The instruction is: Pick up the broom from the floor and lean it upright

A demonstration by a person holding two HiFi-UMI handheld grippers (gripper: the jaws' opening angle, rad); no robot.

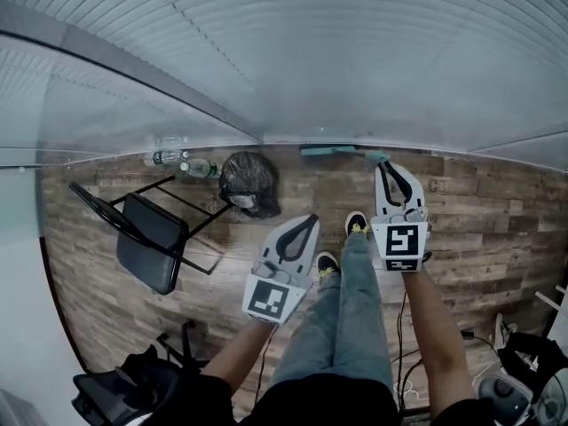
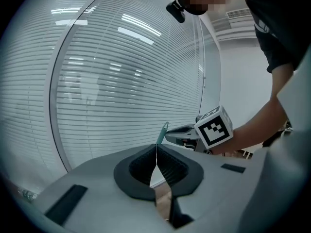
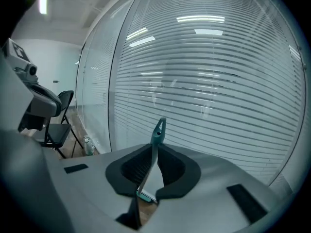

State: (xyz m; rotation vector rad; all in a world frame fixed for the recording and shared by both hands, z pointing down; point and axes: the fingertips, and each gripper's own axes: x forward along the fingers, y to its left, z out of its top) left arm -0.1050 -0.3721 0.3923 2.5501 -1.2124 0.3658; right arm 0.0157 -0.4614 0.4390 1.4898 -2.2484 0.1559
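Toward 12 o'clock, the silver teal-ended broom (image 3: pixel 159 130), pinched in the right claw (image 3: pixel 155 146) (left claw (image 2: pixel 156 147) shut), could be toppled by the slick glass wall (image 1: pixel 355 60).

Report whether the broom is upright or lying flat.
Upright: right tongs grip the broom handle near its top, brush head below.
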